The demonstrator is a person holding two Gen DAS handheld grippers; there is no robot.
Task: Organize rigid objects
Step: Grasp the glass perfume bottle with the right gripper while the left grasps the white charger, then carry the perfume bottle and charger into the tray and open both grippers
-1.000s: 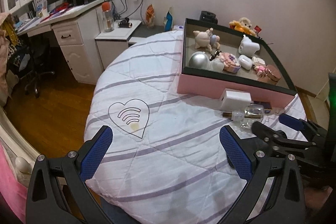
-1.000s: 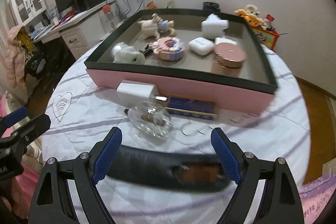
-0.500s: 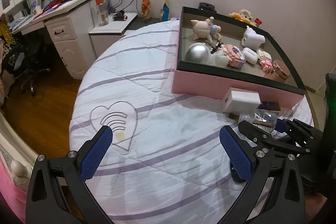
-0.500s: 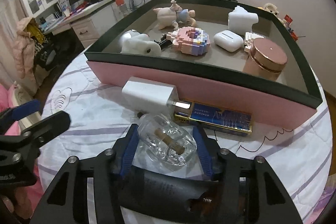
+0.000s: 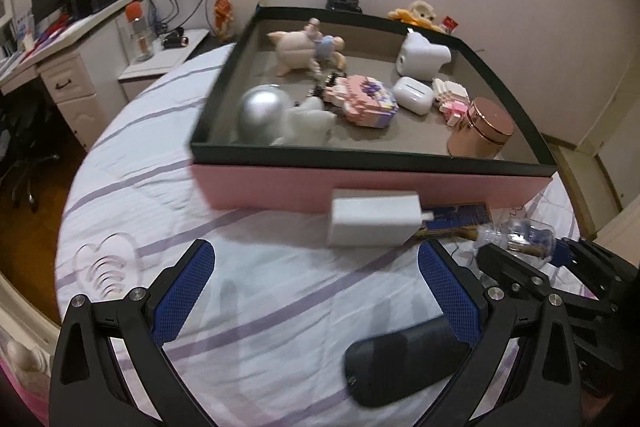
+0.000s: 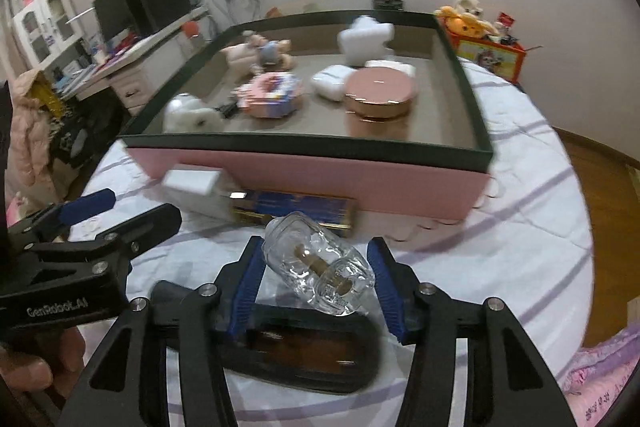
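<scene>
Honestly, well past halfway by the look of it — box point(image 5: 372, 183) already loaded with a pig figure point(image 5: 304, 47), silver ball point(image 5: 260, 113), block cake point(image 5: 364, 99), earbud case point(image 5: 414, 95), rose-gold jar point(image 5: 482, 125) and a couple of white bits. Still out on the bed point(image 5: 248, 307), just in front of the box wall: white charger point(image 5: 372, 217), a blue-and-gold bar point(image 6: 296, 207) tucked touching it, and a dark case point(image 6: 304, 359) lying nearest the grippers. Glass bottle point(image 6: 320, 269) now clamped in the right gripper point(image 6: 316, 287), jaws just pulled in narrow around it, tilted and seemingly off the quilt — probably headed for the box next, though that's a guess. Left gripper point(image 5: 316, 291) spread wide, holding nothing, hovering over bare quilt short of the charger. So roughly four things left to stow, one of them already in hand. Free floor in the box looks tight near the front edge, more room along the back wall.
</scene>
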